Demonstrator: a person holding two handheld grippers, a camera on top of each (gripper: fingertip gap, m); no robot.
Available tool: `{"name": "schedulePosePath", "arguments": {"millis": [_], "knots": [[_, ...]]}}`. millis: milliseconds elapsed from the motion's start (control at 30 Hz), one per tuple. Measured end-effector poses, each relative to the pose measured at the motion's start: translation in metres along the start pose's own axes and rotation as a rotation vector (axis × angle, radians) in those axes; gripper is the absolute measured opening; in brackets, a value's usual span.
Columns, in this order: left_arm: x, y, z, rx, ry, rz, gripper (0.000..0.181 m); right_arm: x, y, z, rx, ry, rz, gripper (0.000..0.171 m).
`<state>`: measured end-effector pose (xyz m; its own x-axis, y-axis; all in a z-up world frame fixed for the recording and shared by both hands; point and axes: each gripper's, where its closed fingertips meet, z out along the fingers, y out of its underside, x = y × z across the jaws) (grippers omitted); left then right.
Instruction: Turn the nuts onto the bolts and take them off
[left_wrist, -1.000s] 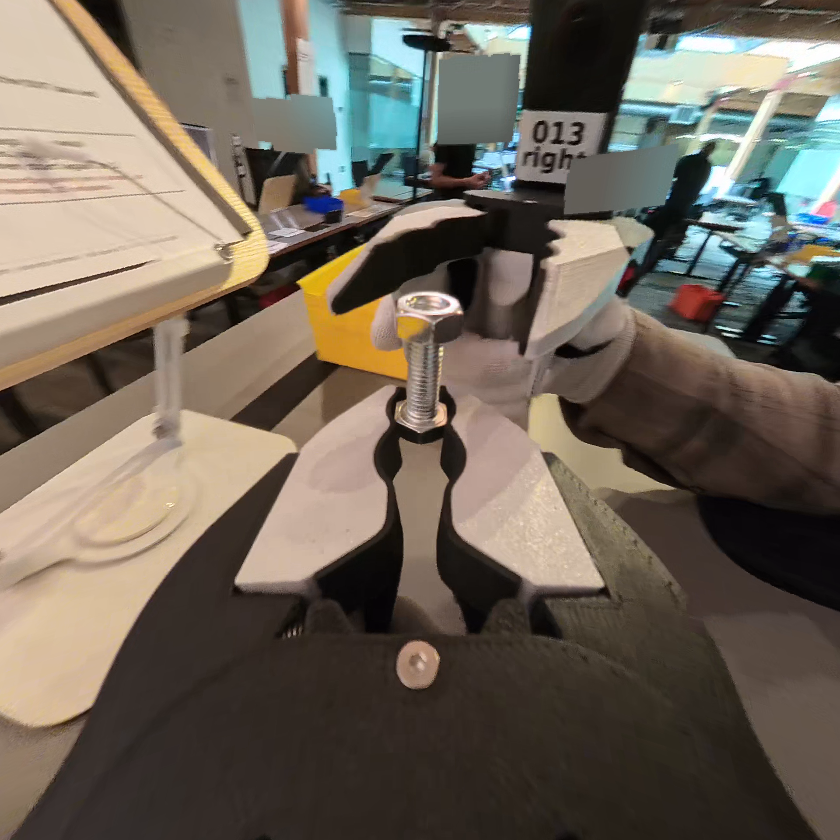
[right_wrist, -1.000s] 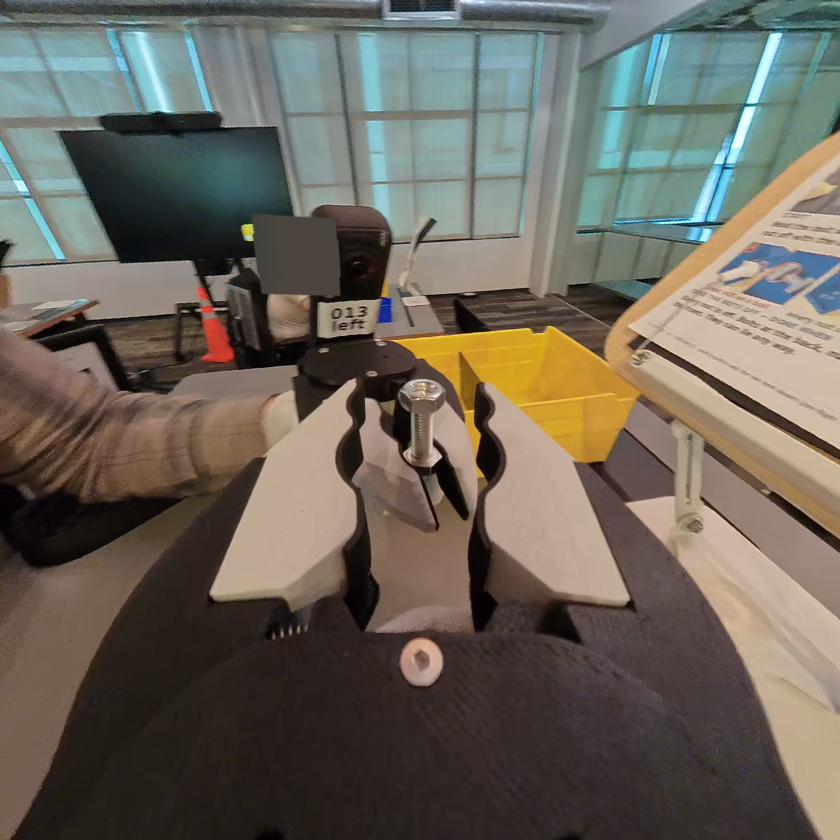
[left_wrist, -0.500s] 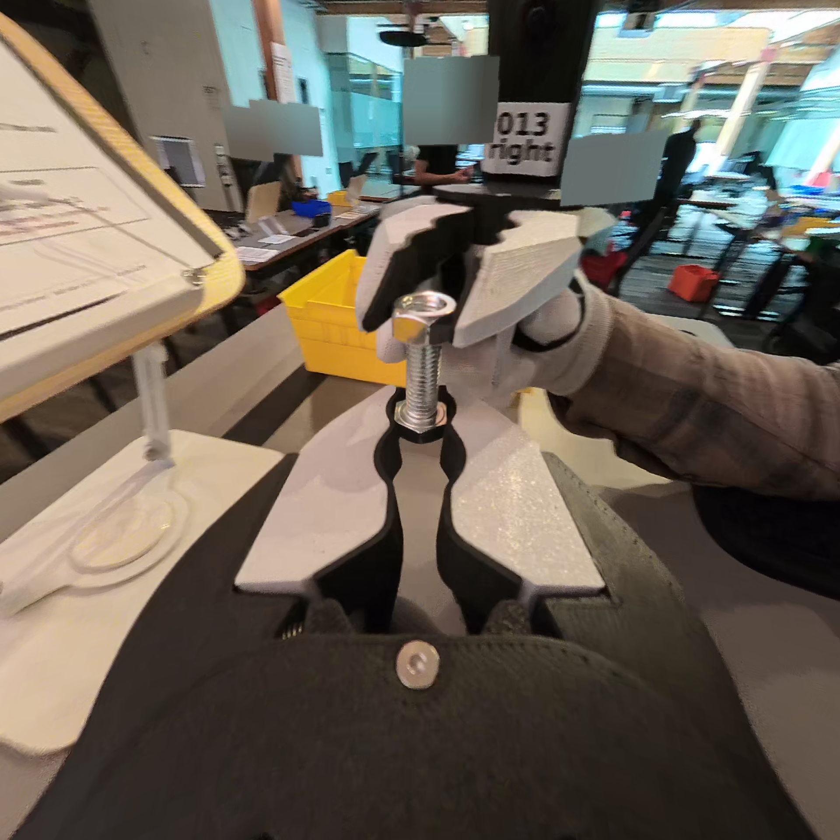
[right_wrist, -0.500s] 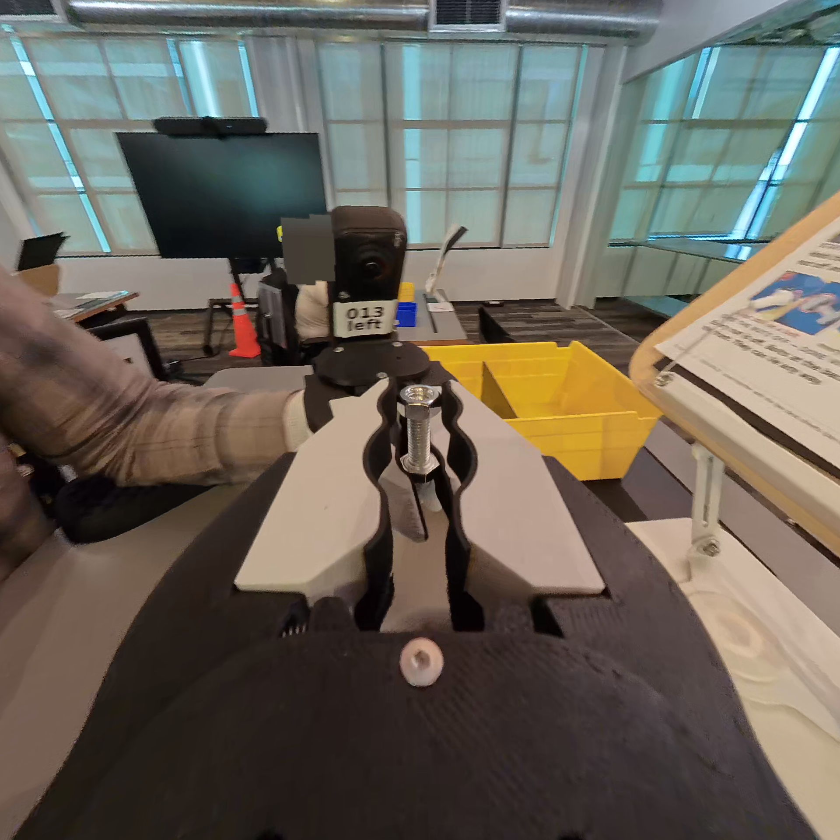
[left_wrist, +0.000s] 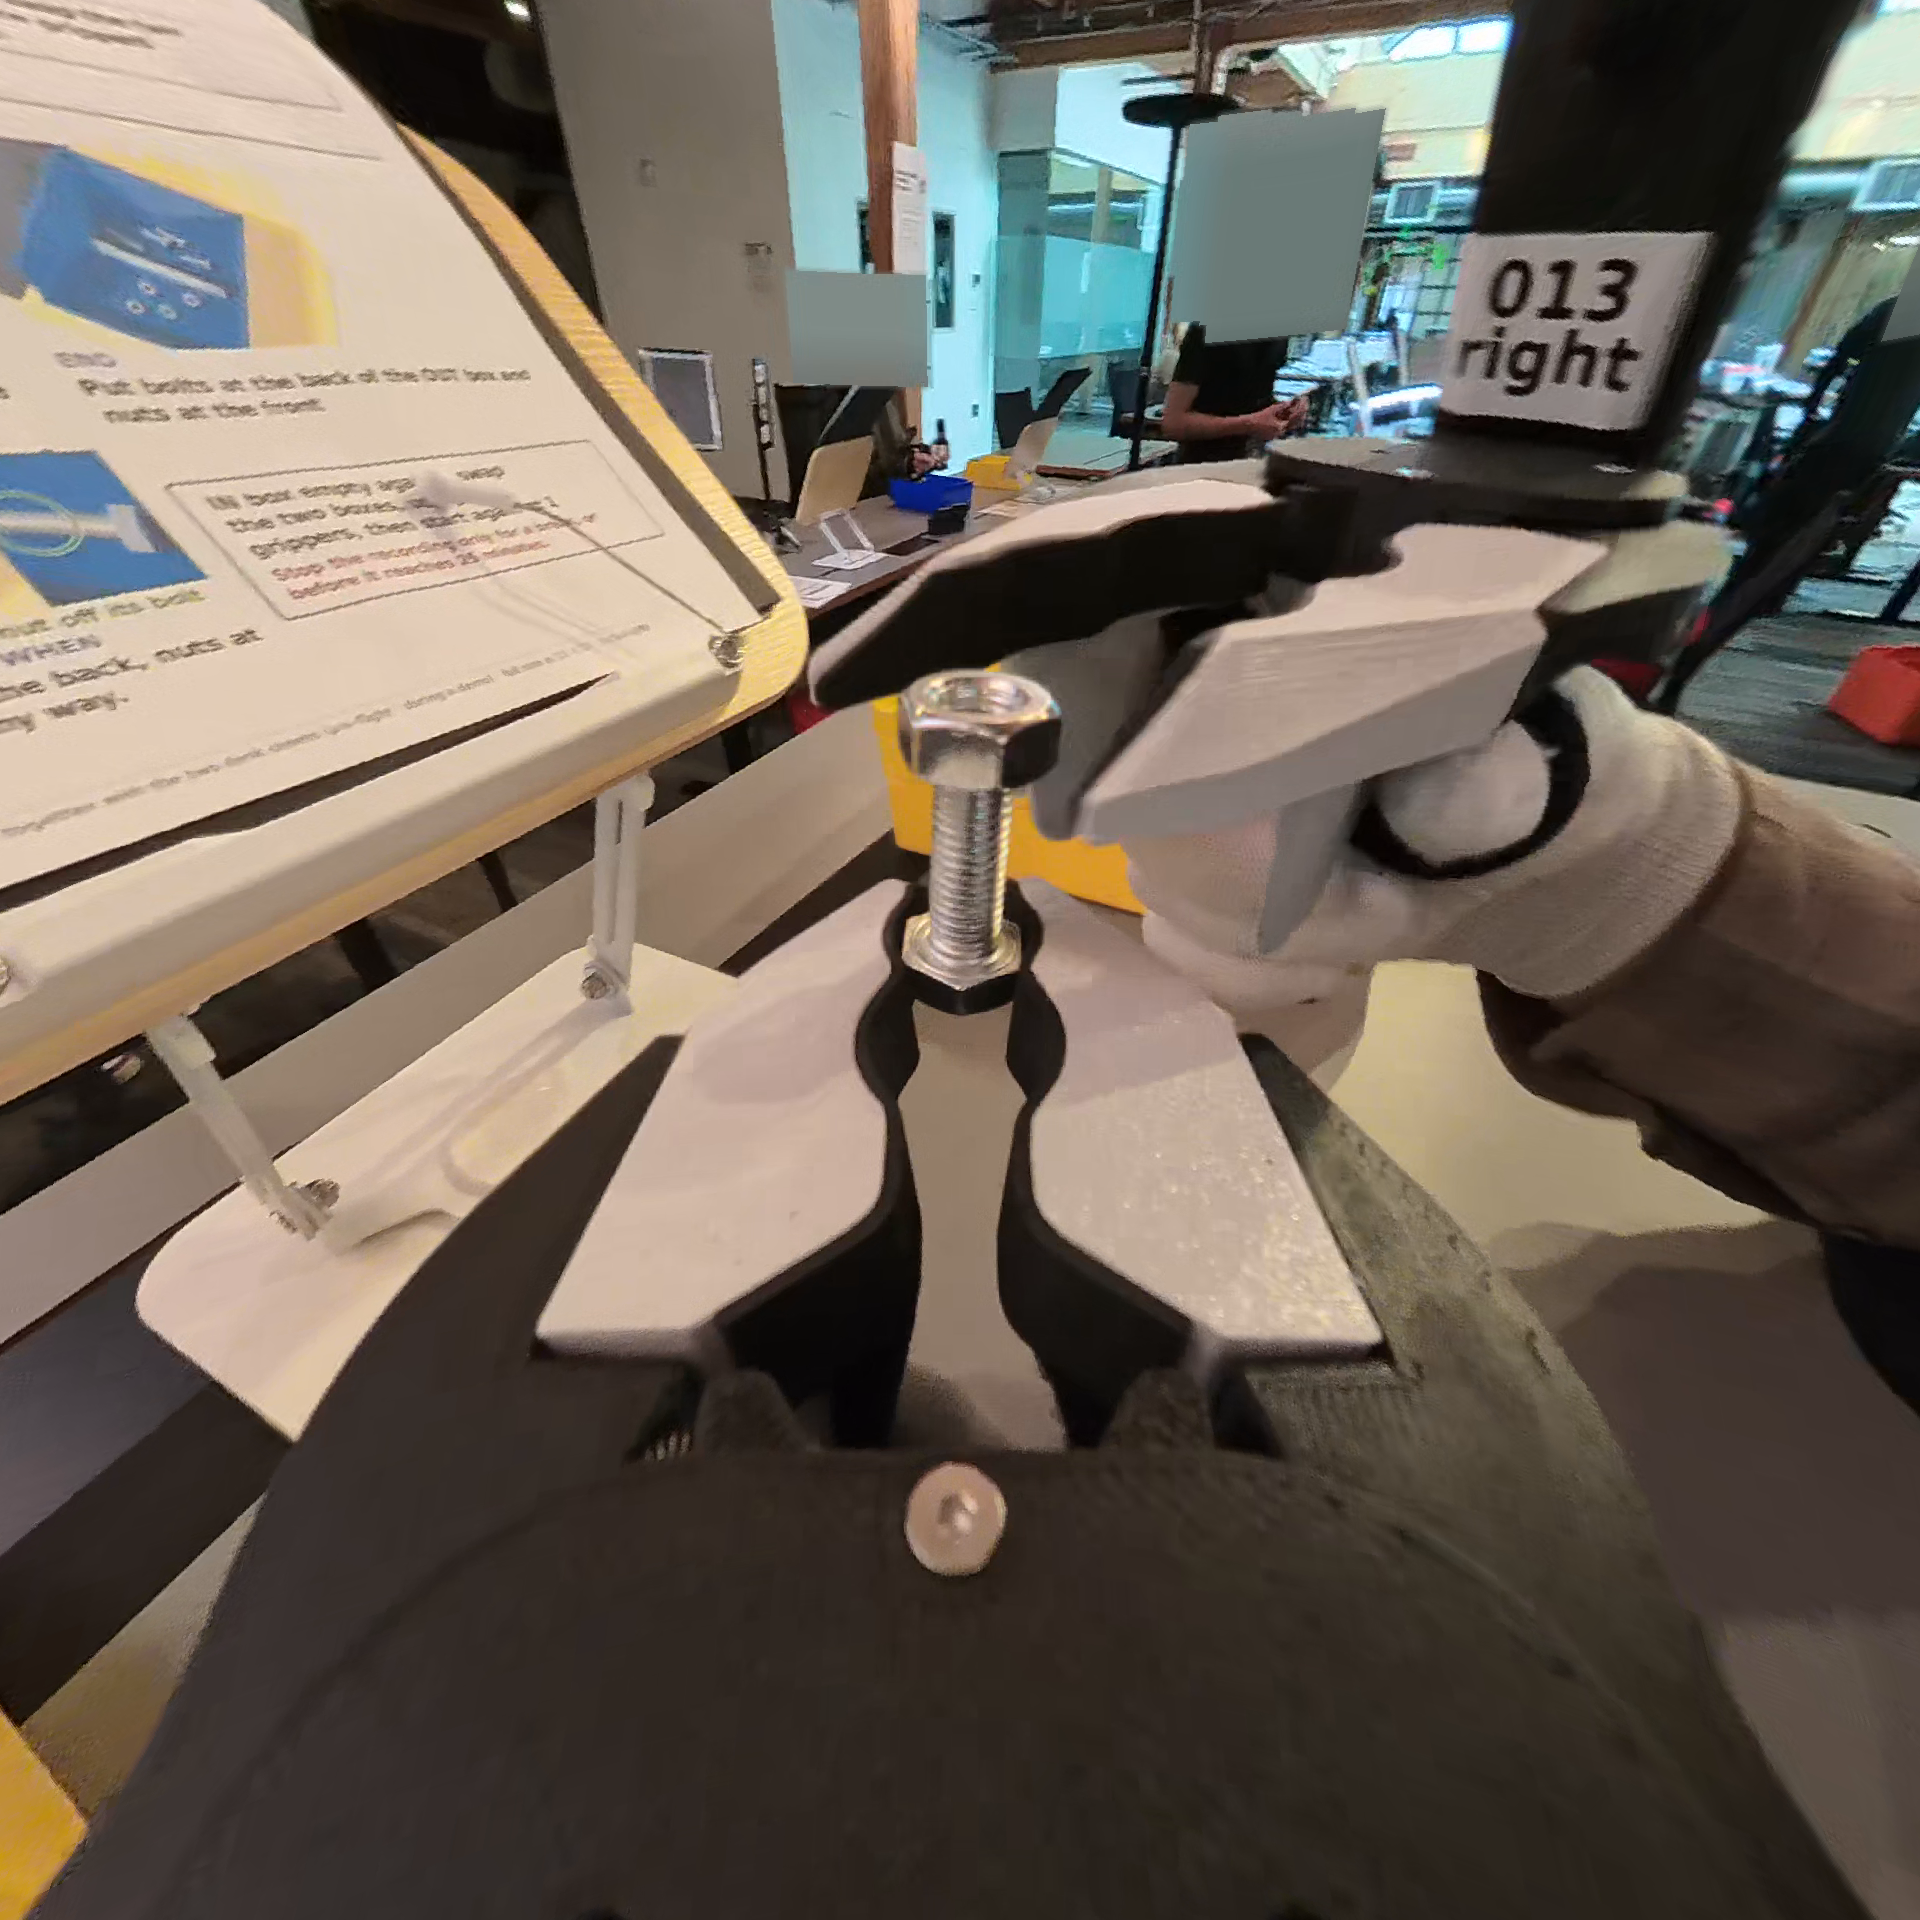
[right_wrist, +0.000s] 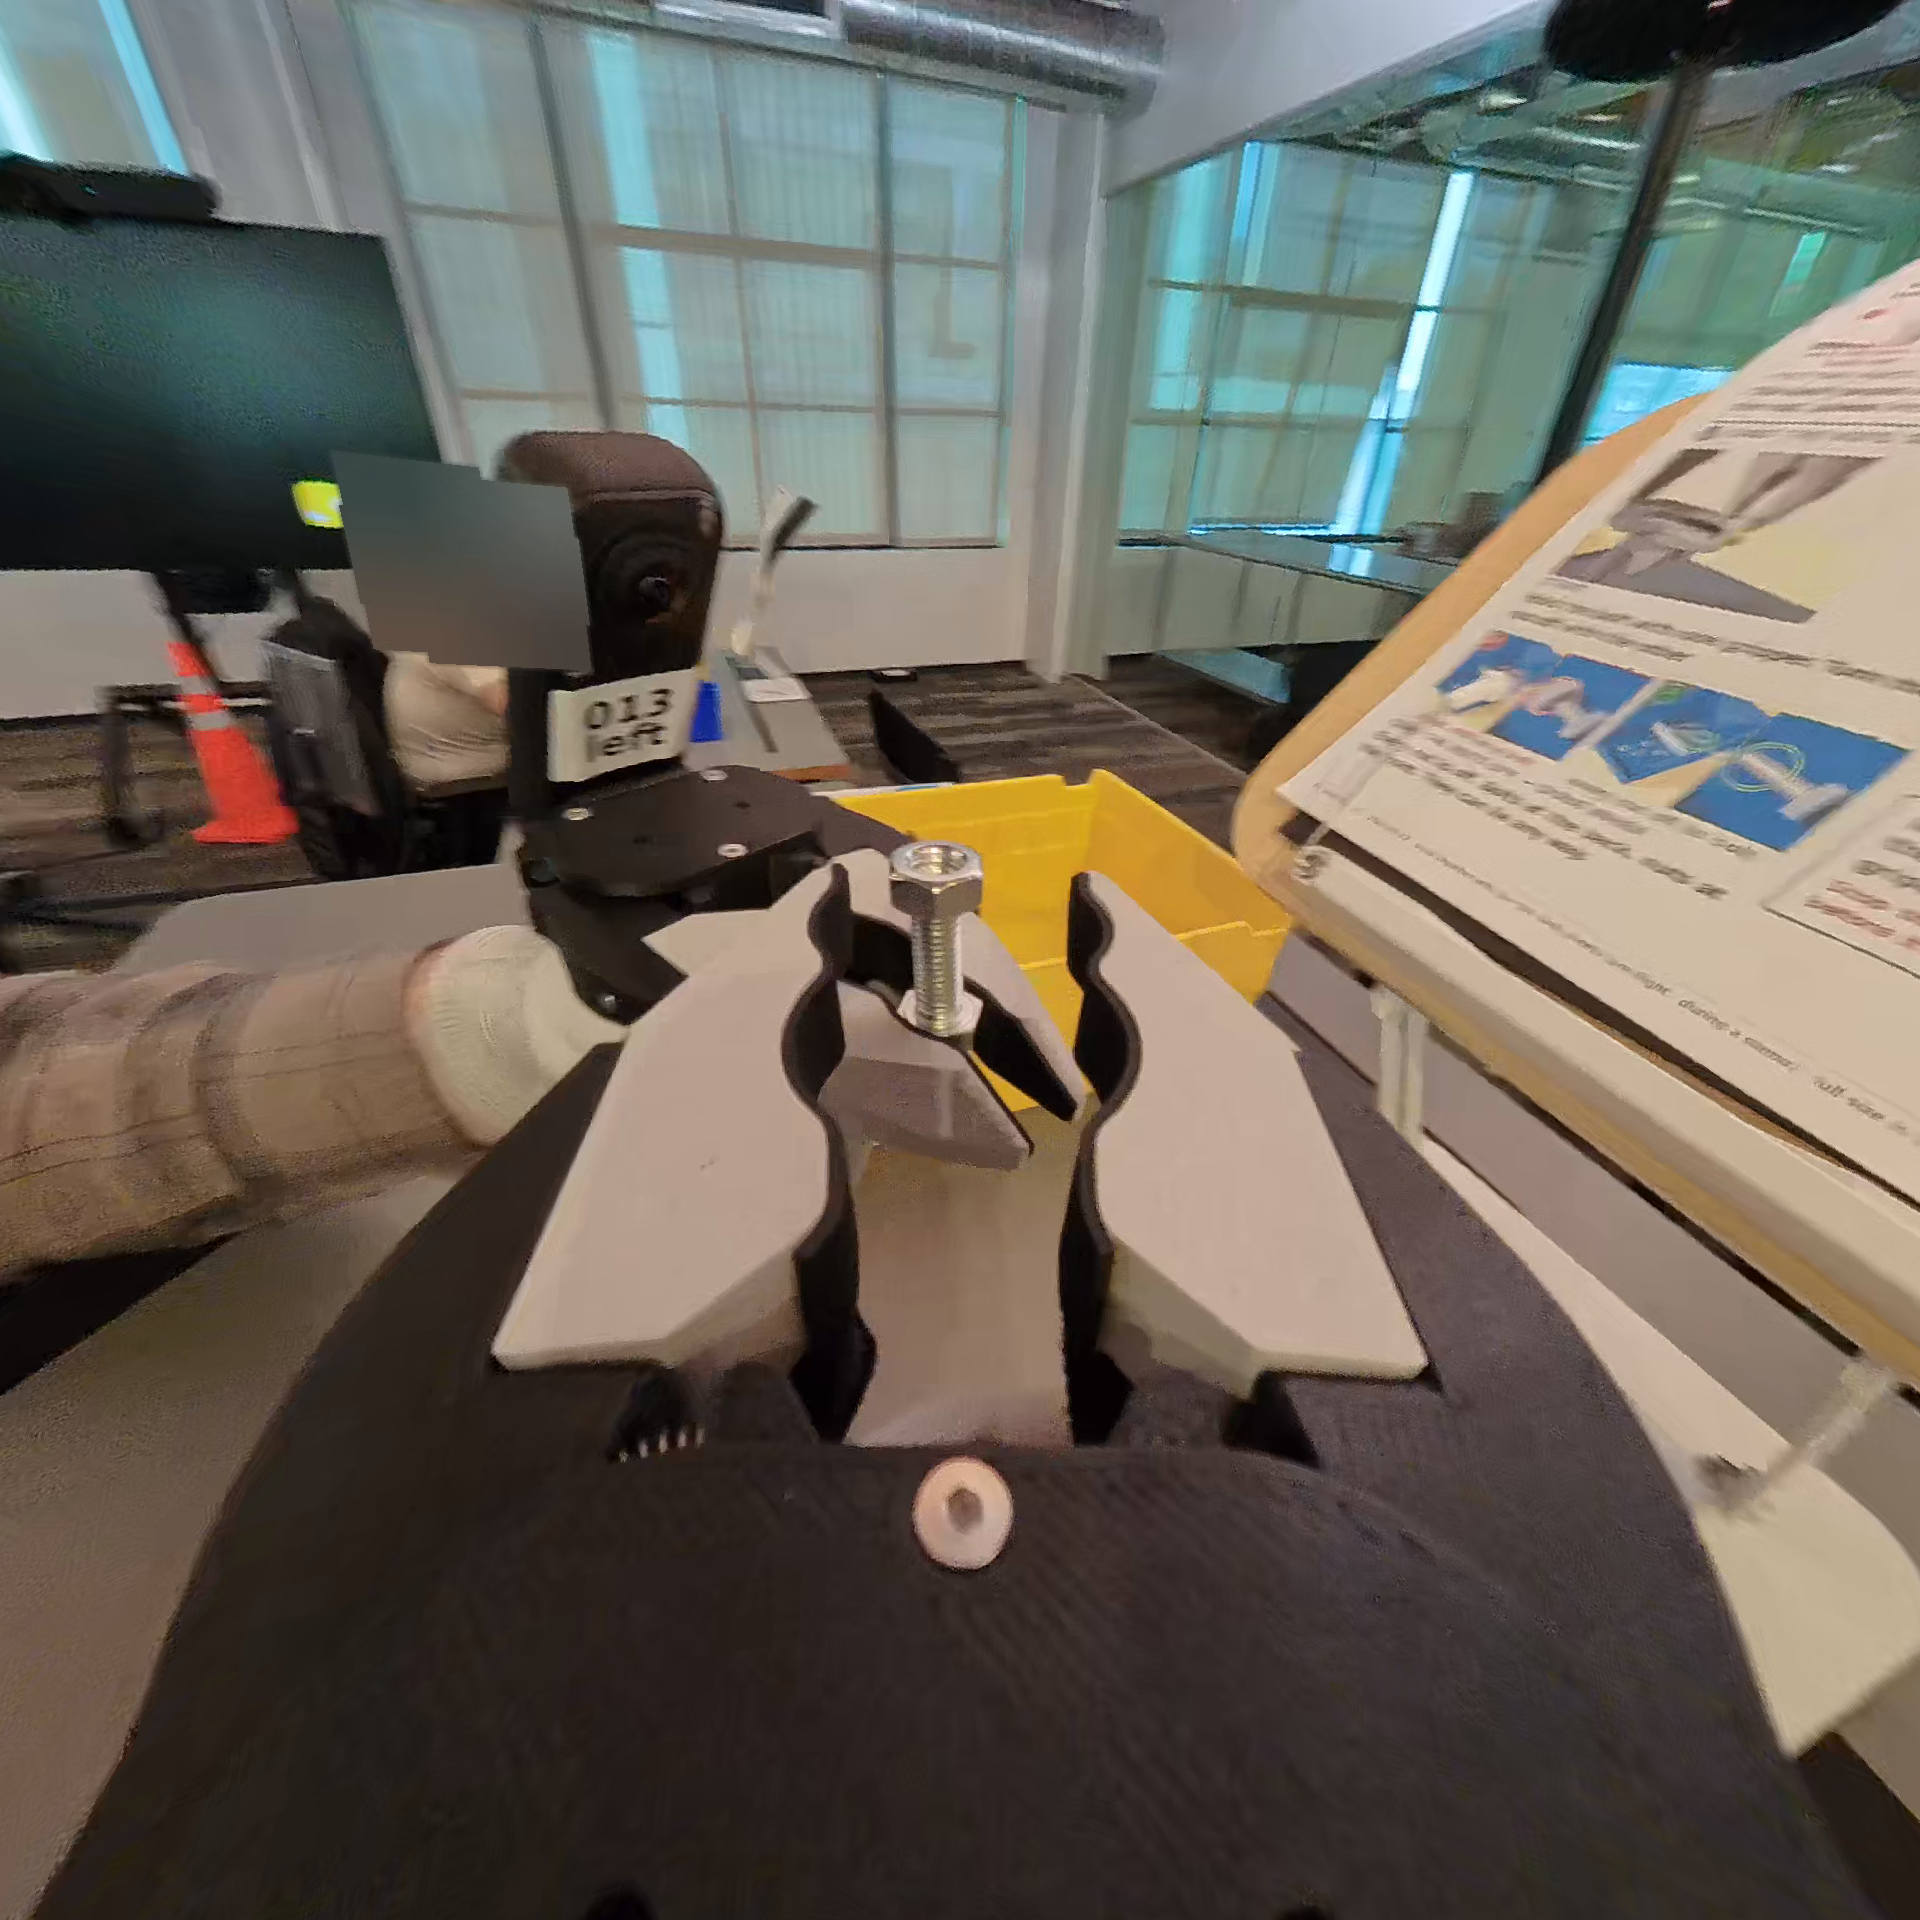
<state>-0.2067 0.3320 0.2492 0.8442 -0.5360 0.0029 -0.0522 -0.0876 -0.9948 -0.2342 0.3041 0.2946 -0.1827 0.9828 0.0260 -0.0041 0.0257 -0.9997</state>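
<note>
A silver bolt (left_wrist: 958, 862) stands upright with its lower hex end clamped between the tips of my left gripper (left_wrist: 961, 982), which is shut on it. A silver nut (left_wrist: 979, 727) sits at the top of the thread. My right gripper (right_wrist: 961, 894) is open, with one finger on each side of the bolt (right_wrist: 940, 956) and nut (right_wrist: 935, 873), touching neither. In the left wrist view its fingers (left_wrist: 1309, 675) hover just behind and to the right of the nut, held by a white-gloved hand (left_wrist: 1455, 852). The left gripper (right_wrist: 940, 1034) also shows in the right wrist view.
A yellow bin (right_wrist: 1153, 883) stands on the grey table just behind the bolt. A tilted wooden board with printed sheets (left_wrist: 312, 499) rises on a white stand (left_wrist: 364, 1195) beside the grippers; it also shows in the right wrist view (right_wrist: 1610, 852). Spacing between my two grippers at the tips: around 5 centimeters.
One second ago the right gripper was open around the nut. Half a second ago it was shut on the nut. Now it is open again. The left gripper still holds the bolt.
</note>
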Motion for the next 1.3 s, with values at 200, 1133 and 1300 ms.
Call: {"name": "schedulePosePath", "arguments": {"millis": [200,1133,1300], "knots": [[0.03,-0.001,-0.002,0.023,0.204,-0.008,0.014,-0.015,-0.005,-0.021,0.034,-0.173,0.002,0.044],[-0.014,0.011,0.002,-0.069,-0.093,0.025,0.014,0.009,0.007,0.01,0.039,0.056,0.096,0.016],[-0.028,0.015,-0.001,-0.047,-0.117,-0.051,0.014,0.018,0.015,0.023,0.038,0.222,0.074,0.035]]}}
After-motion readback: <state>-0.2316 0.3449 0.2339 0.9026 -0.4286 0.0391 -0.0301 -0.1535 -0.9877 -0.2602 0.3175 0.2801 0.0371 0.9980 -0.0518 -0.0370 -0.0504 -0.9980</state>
